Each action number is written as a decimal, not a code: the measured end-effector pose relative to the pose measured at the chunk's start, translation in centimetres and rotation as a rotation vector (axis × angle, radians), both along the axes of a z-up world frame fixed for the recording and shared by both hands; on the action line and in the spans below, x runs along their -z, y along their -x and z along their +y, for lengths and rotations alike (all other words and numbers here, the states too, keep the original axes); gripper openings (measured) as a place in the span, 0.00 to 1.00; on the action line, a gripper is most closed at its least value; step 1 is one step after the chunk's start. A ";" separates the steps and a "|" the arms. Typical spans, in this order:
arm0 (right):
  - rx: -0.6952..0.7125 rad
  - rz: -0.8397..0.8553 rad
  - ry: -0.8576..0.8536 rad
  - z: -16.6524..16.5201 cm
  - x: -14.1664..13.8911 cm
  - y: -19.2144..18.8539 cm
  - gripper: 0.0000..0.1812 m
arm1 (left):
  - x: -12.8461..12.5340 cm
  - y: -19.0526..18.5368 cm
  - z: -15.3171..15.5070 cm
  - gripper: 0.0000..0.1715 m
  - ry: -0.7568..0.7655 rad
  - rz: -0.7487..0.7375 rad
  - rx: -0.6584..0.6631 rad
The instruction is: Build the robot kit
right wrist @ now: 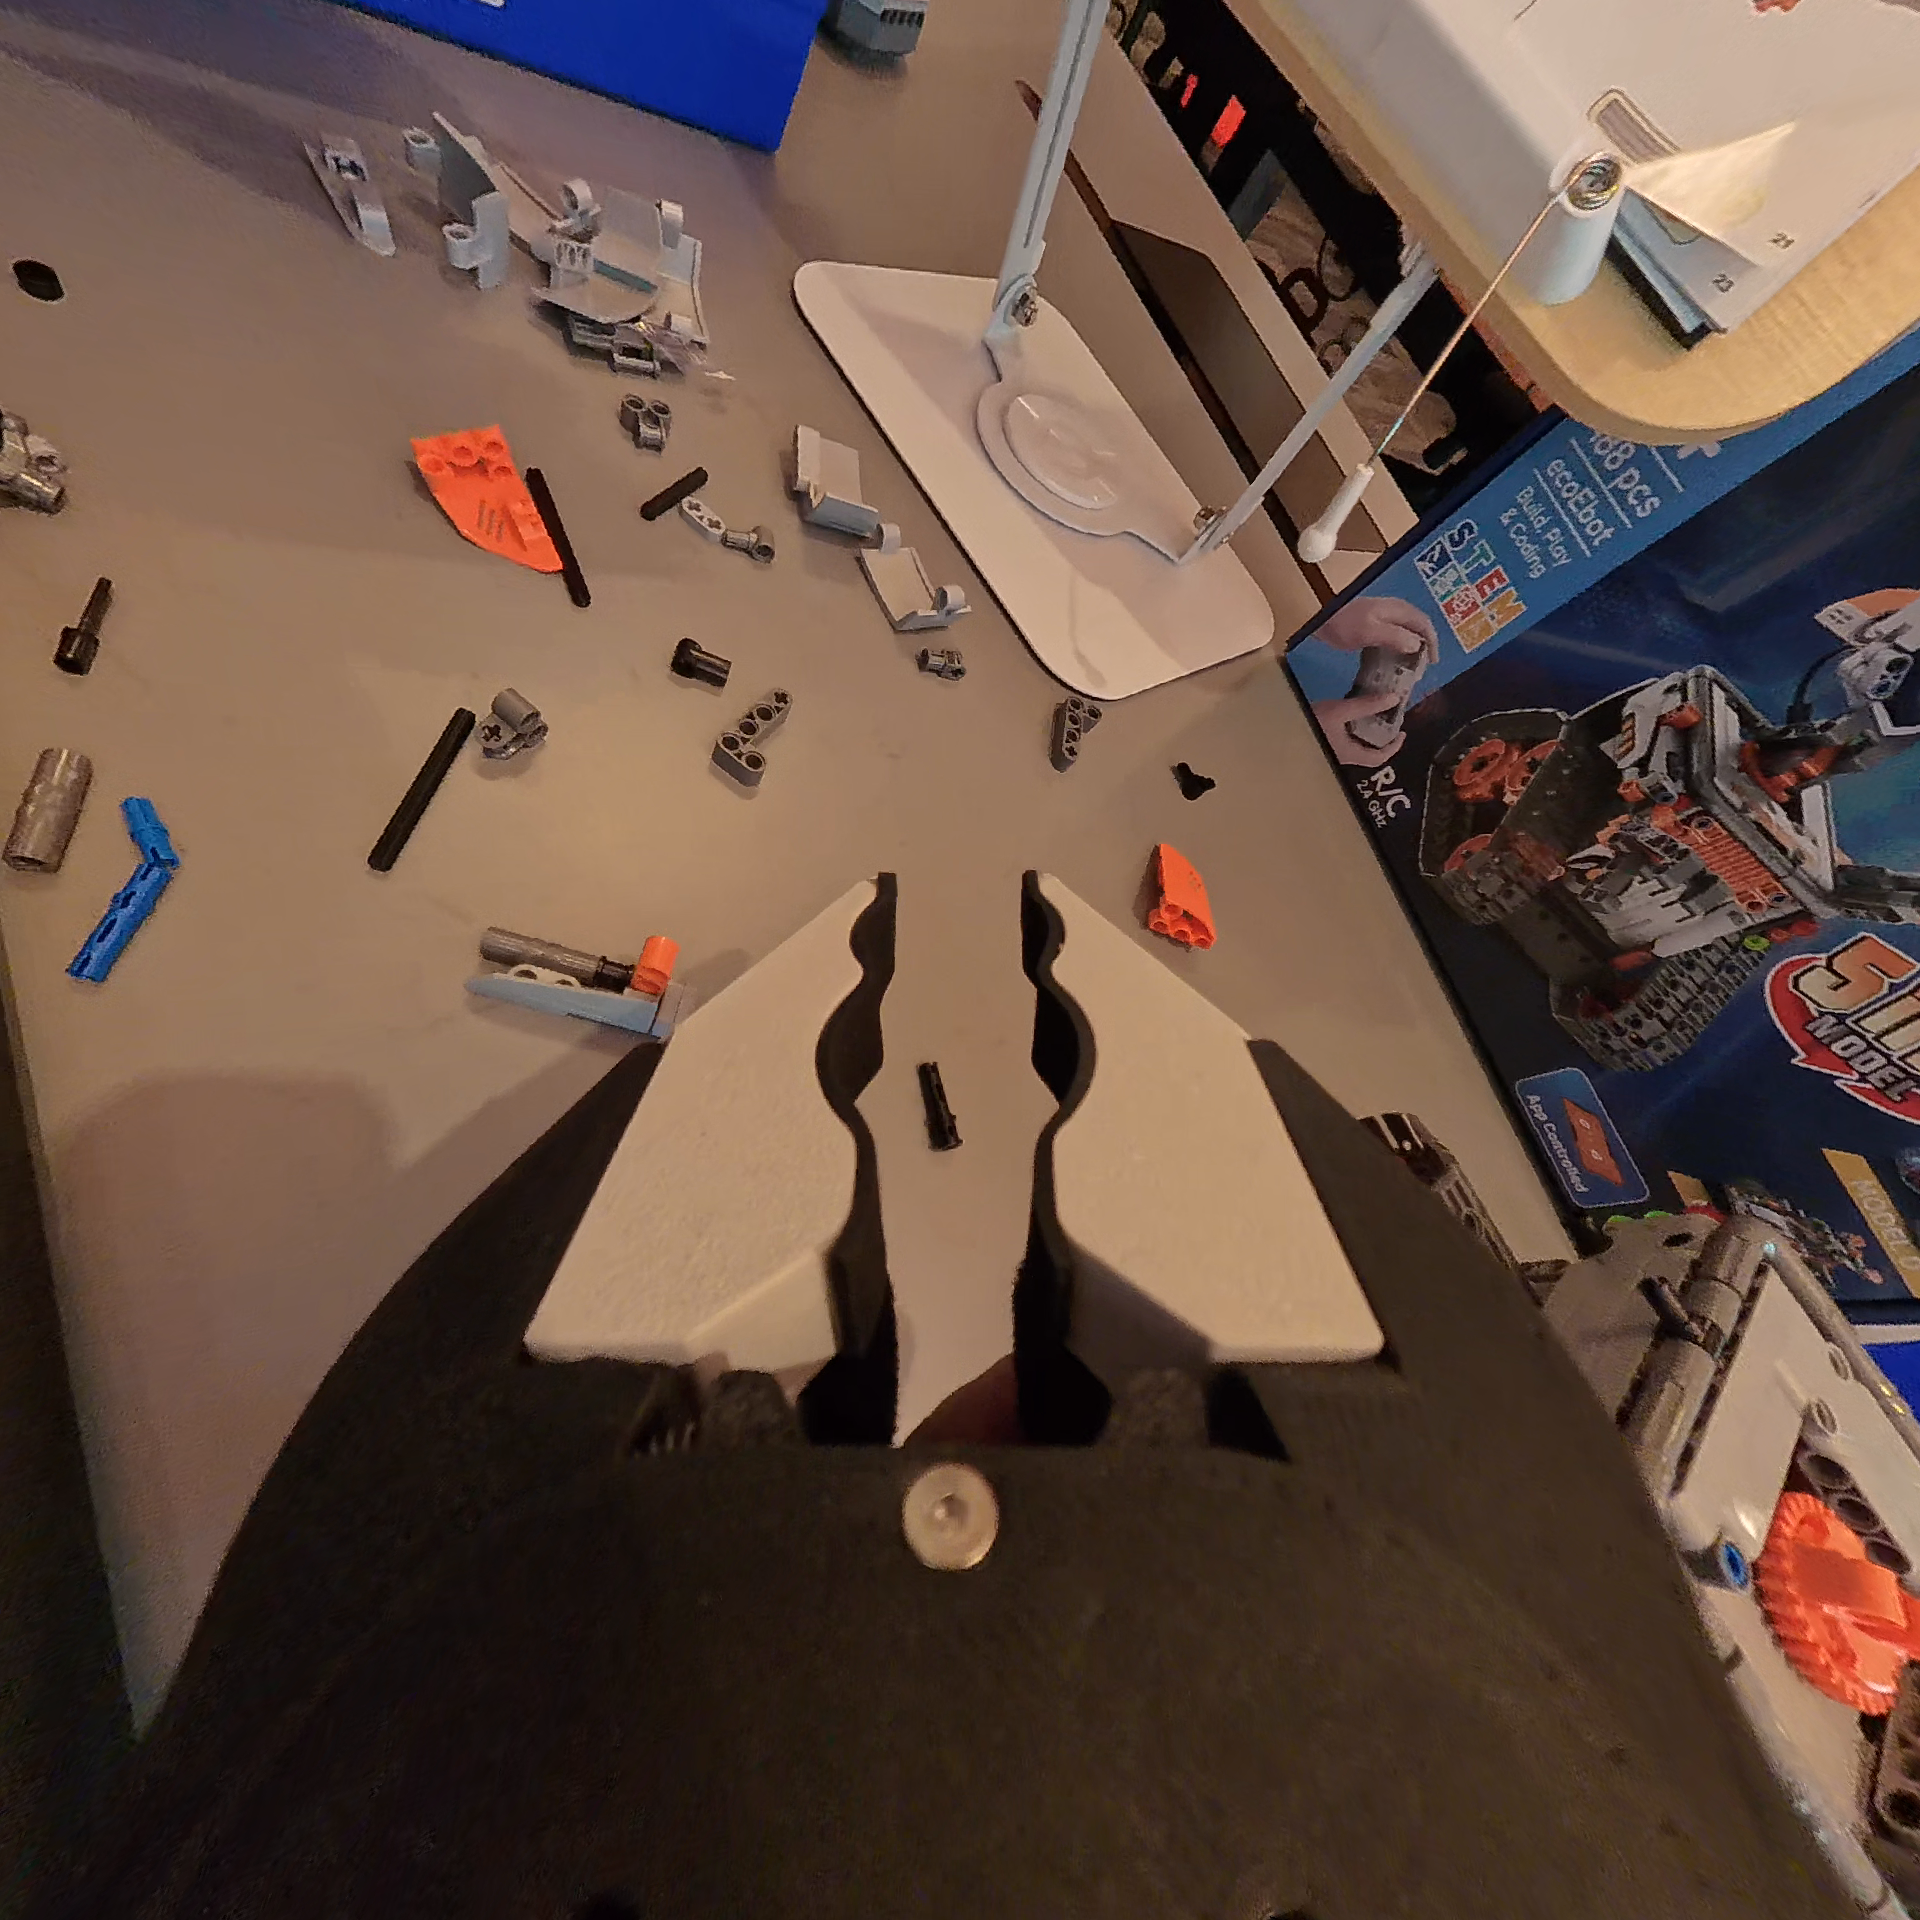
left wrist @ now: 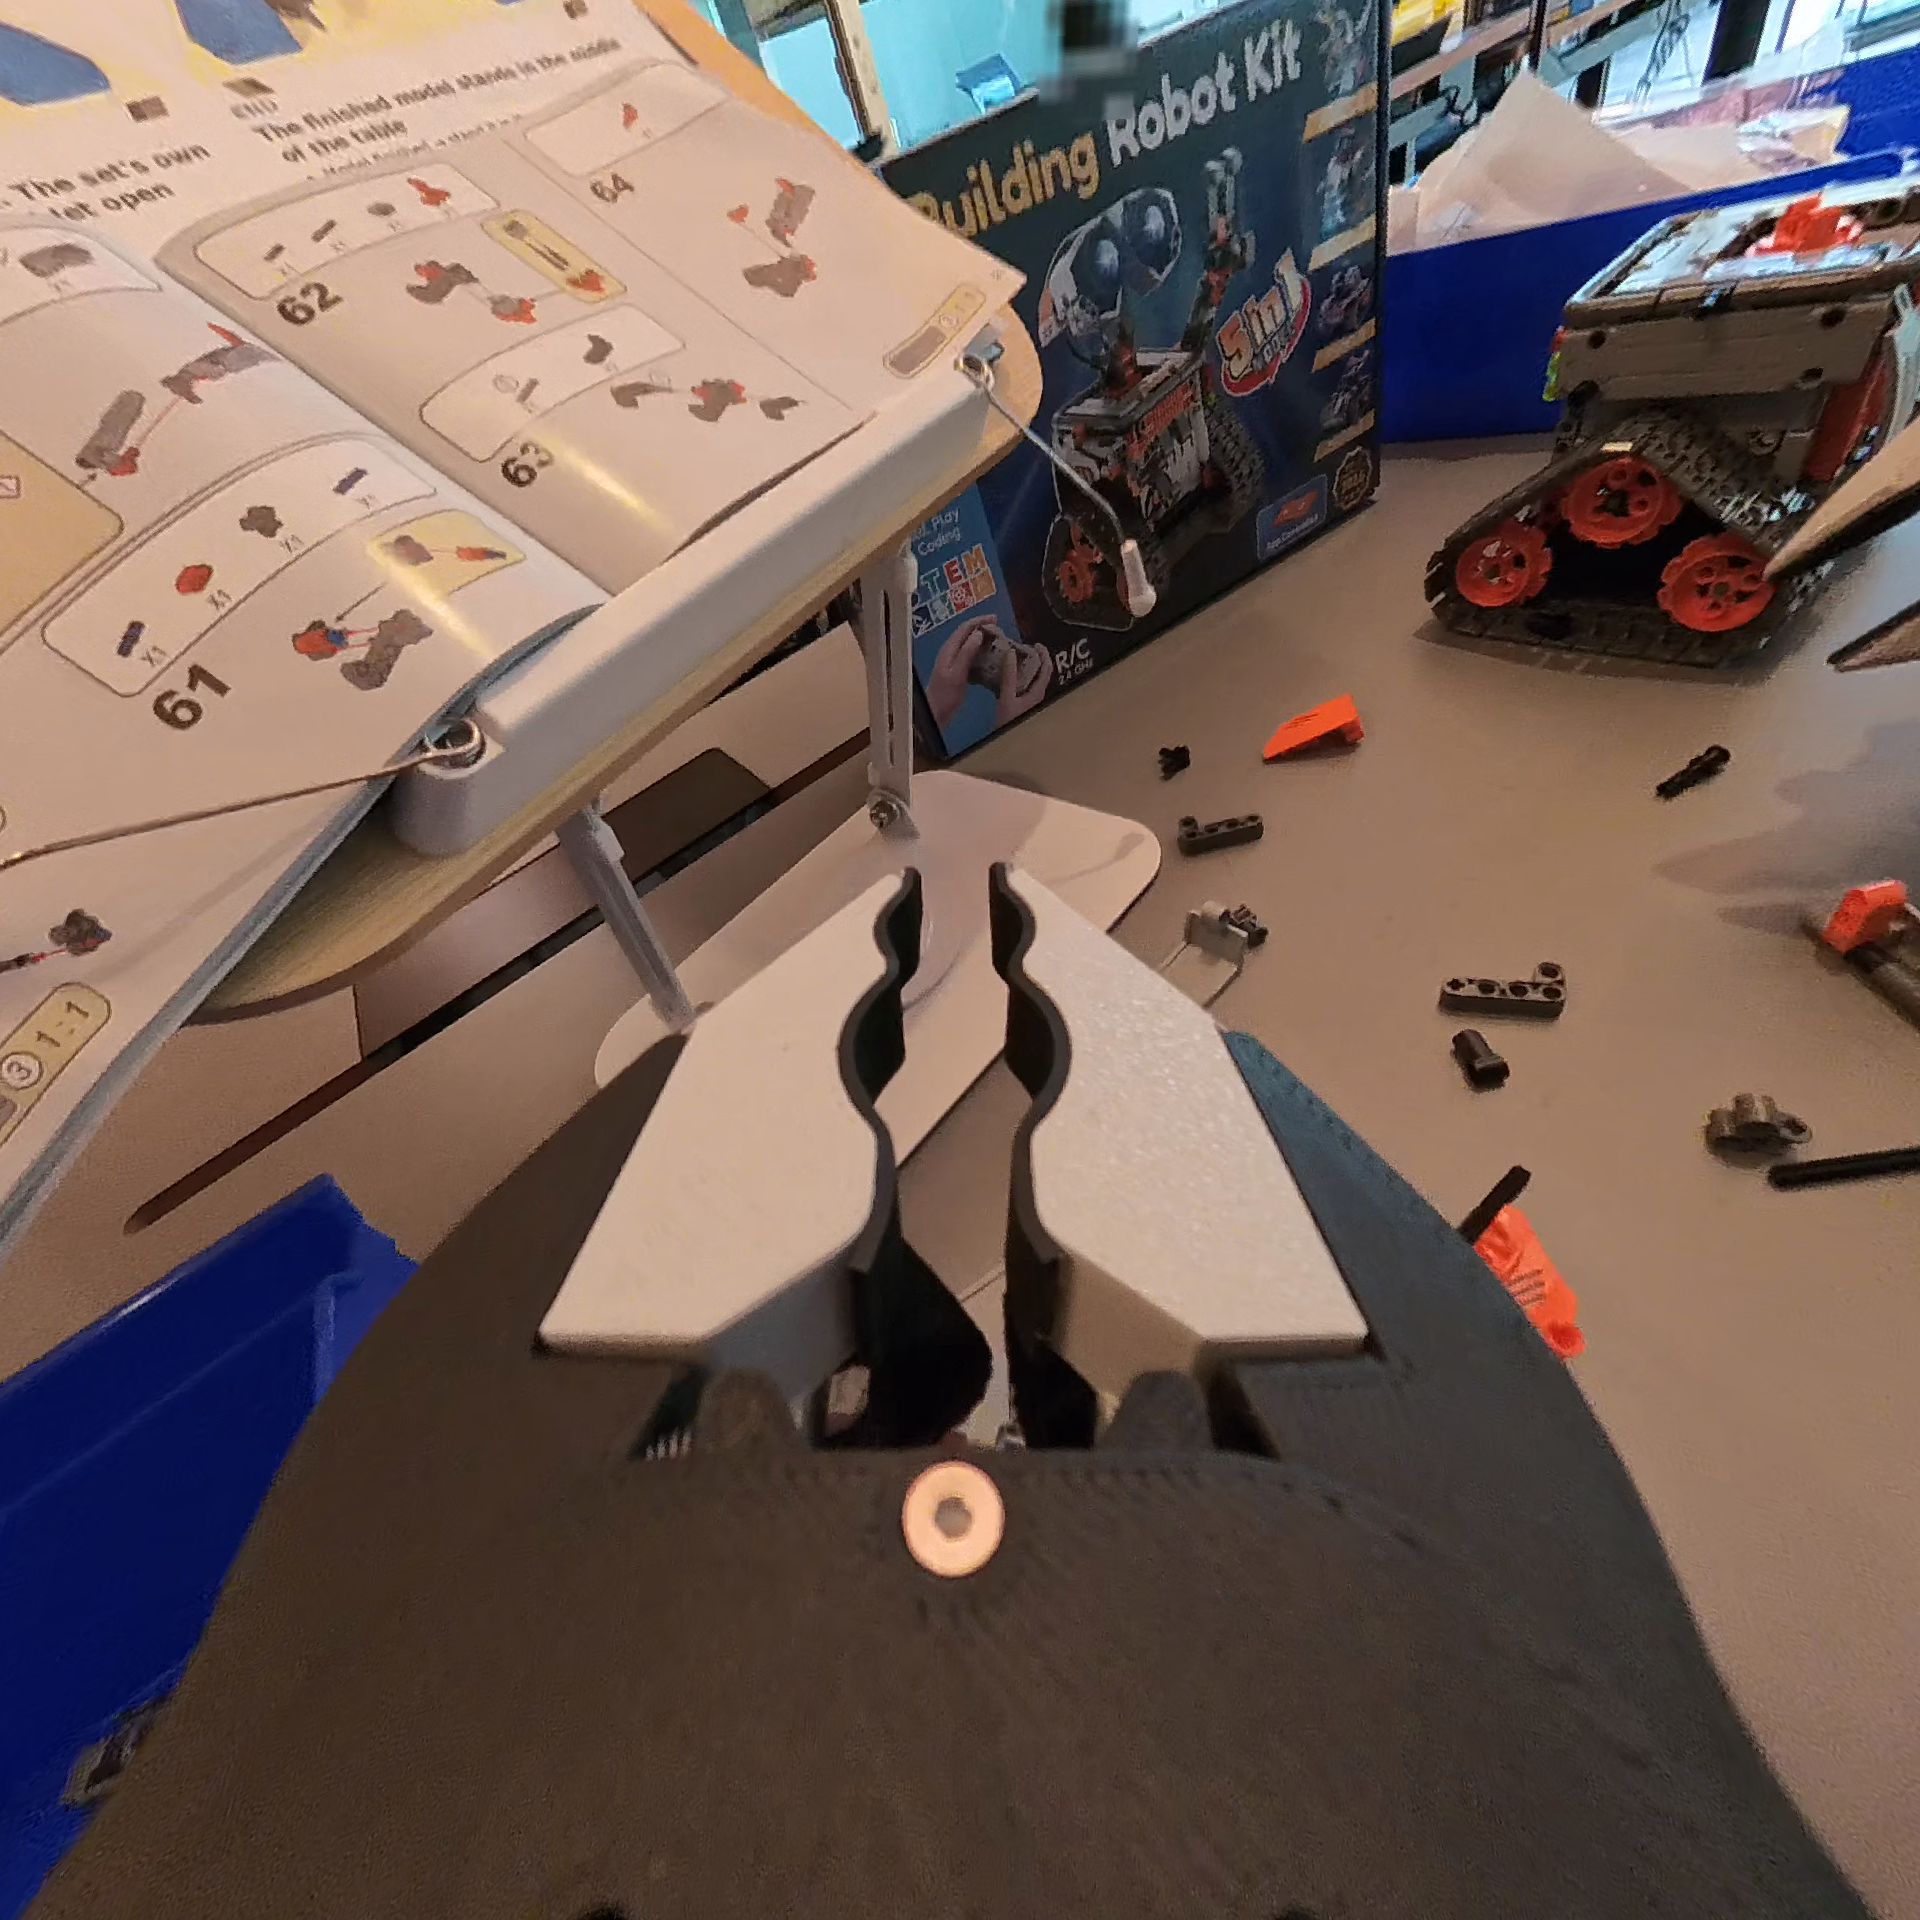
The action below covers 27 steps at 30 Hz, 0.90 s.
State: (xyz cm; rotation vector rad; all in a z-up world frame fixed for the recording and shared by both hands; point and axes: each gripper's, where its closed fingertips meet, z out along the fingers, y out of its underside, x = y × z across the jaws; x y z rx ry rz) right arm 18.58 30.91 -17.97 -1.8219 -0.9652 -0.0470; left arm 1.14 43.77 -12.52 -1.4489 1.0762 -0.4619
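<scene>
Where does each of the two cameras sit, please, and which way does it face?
Left wrist view: on the left gripper, looking along its open fingers over the white flat stand base, under the open instruction booklet.
Right wrist view: on the right gripper, looking steeply down at the grey table; a small black pin lies between its open fingers.
Shared: stand base, blue kit box.

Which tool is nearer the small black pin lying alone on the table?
Right. The right tool hangs directly over the black pin, which shows between its open fingers. The left tool hangs over the white stand base, with the pin far to its right.
</scene>
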 end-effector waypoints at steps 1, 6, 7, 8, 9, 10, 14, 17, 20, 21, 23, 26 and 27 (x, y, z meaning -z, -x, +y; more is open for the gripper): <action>-0.003 -0.002 0.003 0.0 0.1 0.1 0.12 | 0.2 0.3 0.1 0.07 0.004 0.018 -0.006; -0.018 -0.007 0.020 -0.1 0.6 0.4 0.12 | 1.2 1.1 -0.5 0.08 0.063 0.087 -0.008; -0.021 -0.008 0.024 -0.1 0.7 0.4 0.12 | 1.8 1.1 -0.8 0.08 0.092 0.124 0.002; -0.023 -0.010 0.026 -0.1 0.8 0.5 0.12 | 2.7 1.2 -1.3 0.09 0.119 0.185 0.014; -0.025 -0.012 0.027 -0.1 0.8 0.5 0.12 | 3.2 1.4 -1.2 0.10 0.116 0.231 -0.008; -0.028 -0.013 0.029 -0.2 0.9 0.6 0.12 | 3.6 1.7 -0.9 0.11 0.111 0.268 -0.039; -0.033 -0.024 0.037 -0.3 1.1 0.5 0.12 | 5.5 1.5 -2.8 0.13 0.181 0.370 0.019; -0.050 -0.017 0.056 -0.7 1.4 0.7 0.13 | 6.9 0.9 -6.6 0.15 0.220 0.446 0.187; -0.076 -0.021 0.064 -1.0 1.5 1.1 0.13 | 8.1 0.9 -11.3 0.17 0.260 0.508 0.387; -0.086 -0.019 0.064 -1.1 1.5 1.3 0.13 | 8.3 1.1 -12.3 0.18 0.272 0.521 0.422; -0.111 -0.007 0.067 -1.4 1.3 1.9 0.12 | 8.8 1.7 -13.5 0.19 0.294 0.540 0.456; -0.151 0.010 0.065 -1.9 1.1 2.8 0.12 | 9.0 3.2 -13.8 0.18 0.322 0.573 0.402; -0.155 0.007 0.066 -2.0 1.2 2.9 0.12 | 9.3 3.9 -13.7 0.16 0.338 0.600 0.359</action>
